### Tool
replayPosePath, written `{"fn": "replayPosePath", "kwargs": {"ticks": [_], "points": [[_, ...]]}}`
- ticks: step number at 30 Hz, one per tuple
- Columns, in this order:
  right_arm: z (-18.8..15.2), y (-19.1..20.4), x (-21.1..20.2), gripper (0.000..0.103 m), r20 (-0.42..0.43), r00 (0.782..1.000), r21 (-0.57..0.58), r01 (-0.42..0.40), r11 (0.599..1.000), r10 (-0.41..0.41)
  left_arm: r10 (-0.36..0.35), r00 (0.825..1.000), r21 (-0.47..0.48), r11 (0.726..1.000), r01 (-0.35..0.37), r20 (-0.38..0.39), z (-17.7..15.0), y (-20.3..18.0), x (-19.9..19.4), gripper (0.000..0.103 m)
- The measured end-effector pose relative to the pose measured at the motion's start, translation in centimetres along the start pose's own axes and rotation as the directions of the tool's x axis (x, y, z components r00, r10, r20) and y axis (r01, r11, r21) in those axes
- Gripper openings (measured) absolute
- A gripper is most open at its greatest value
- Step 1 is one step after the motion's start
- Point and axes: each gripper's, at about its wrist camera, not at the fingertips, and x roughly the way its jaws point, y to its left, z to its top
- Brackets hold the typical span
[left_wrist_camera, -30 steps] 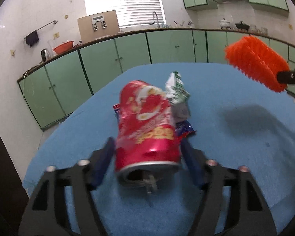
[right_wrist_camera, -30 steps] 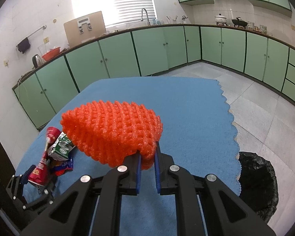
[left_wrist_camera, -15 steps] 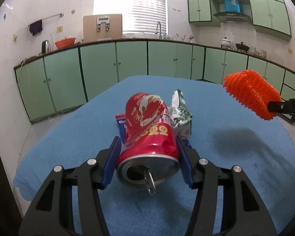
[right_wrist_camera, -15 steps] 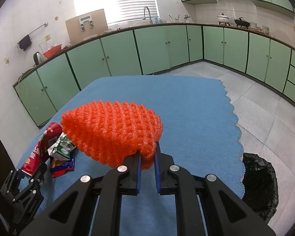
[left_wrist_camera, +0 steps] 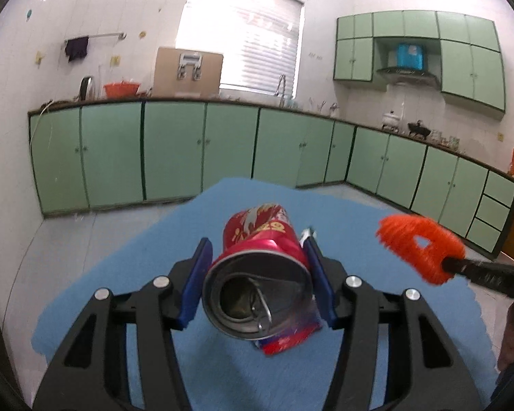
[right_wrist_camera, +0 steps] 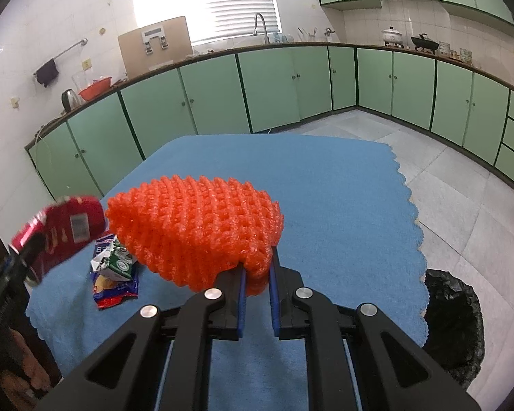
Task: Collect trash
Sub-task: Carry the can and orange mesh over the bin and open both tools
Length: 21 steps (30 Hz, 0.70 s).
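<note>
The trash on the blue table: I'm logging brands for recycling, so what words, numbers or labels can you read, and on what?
Nothing can be quoted with certainty.
Red can: gold print, warped by dents and blurred; not readable.
White label on the red can, seen from the right wrist: blurred.
Green-and-white carton: round green logo, too small to read.
Blue-and-red wrapper: print too blurred.

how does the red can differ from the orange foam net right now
The red can is rigid, dented metal with printed lettering; the orange foam net is soft, plain open mesh. The can sits between the left gripper fingers; the net is pinched at one edge by the right gripper. Both are held above the blue cloth.
</note>
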Motion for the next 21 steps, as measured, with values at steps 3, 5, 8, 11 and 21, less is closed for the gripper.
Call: {"fn": "replayPosePath", "kwargs": {"ticks": [3,5,8,11,21], "points": [[-0.1,-0.2,-0.2,0.011,0.003,1.000,0.002,-0.002,1.000,0.002,-0.015,1.000,-0.001,1.000,0.015,0.009,0.5,-0.6,0.0,0.052],[-0.2,-0.3,-0.3,0.011,0.005,1.000,-0.001,-0.001,1.000,0.001,-0.026,1.000,-0.001,1.000,0.026,0.016,0.8,-1.0,-0.3,0.052],[-0.1,-0.7,-0.5,0.011,0.009,1.000,0.007,0.000,1.000,-0.001,-0.041,0.998,0.013,0.999,0.040,0.048,1.6,-1.9,-1.1,0.052],[0.1,-0.8,-0.8,0.011,0.016,1.000,0.015,0.004,1.000,-0.004,-0.069,0.995,0.029,0.997,0.067,0.070,2.3,-3.1,-1.4,0.052],[0.0,-6.0,-4.7,0.011,0.056,0.992,0.073,0.113,0.991,-0.117,-0.220,0.971,0.075,0.974,0.214,0.088,3.2,-9.2,-0.8,0.052]]}}
